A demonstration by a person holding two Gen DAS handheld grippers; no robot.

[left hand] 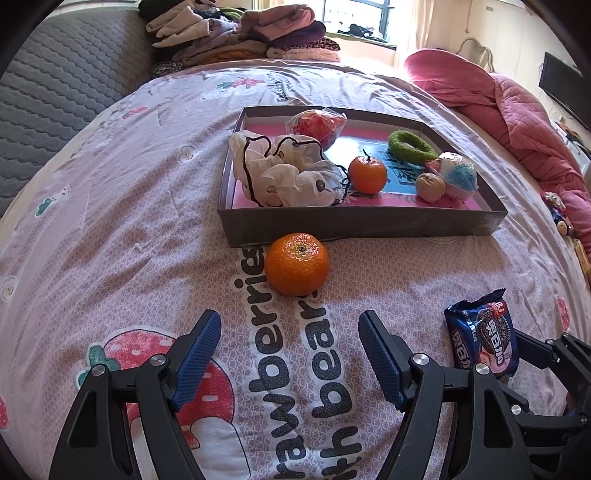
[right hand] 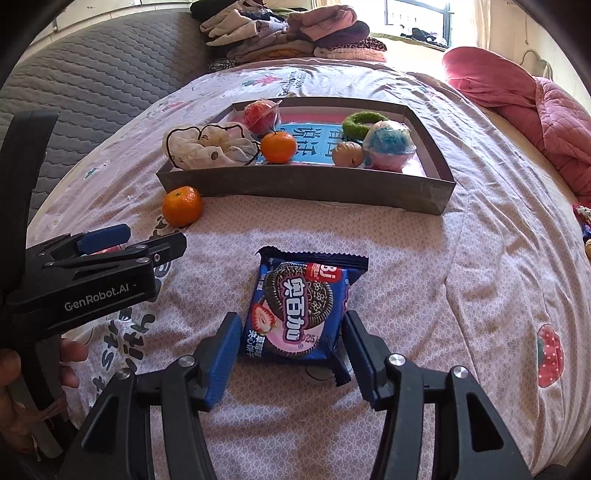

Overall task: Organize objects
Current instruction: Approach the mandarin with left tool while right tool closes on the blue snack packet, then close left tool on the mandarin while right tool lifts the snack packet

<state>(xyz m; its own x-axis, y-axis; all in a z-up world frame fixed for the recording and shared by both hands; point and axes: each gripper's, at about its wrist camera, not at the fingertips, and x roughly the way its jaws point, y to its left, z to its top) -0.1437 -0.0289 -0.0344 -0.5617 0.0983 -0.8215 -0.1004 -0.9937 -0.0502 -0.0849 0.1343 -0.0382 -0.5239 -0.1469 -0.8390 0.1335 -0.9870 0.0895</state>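
A loose mandarin (left hand: 296, 263) lies on the bed sheet just in front of the grey tray (left hand: 354, 221). My left gripper (left hand: 290, 321) stands open a little short of it, with nothing between its fingers. In the right wrist view a blue cookie packet (right hand: 295, 314) lies flat on the sheet between the fingers of my right gripper (right hand: 291, 317). Its blue pads flank the packet's two sides without visibly pressing it. The tray holds a white cloth pouch (left hand: 288, 173), a second mandarin (left hand: 367, 174), a walnut (left hand: 430, 187), a green hair tie (left hand: 410, 147) and two wrapped balls.
The pink printed bed sheet (left hand: 129, 221) spreads around the tray. Folded clothes (left hand: 243, 33) are stacked at the far end, beside a grey quilted cover (left hand: 55, 81). A pink quilt (left hand: 517, 110) lies bunched on the right. A hand (right hand: 14, 376) holds the left gripper's handle.
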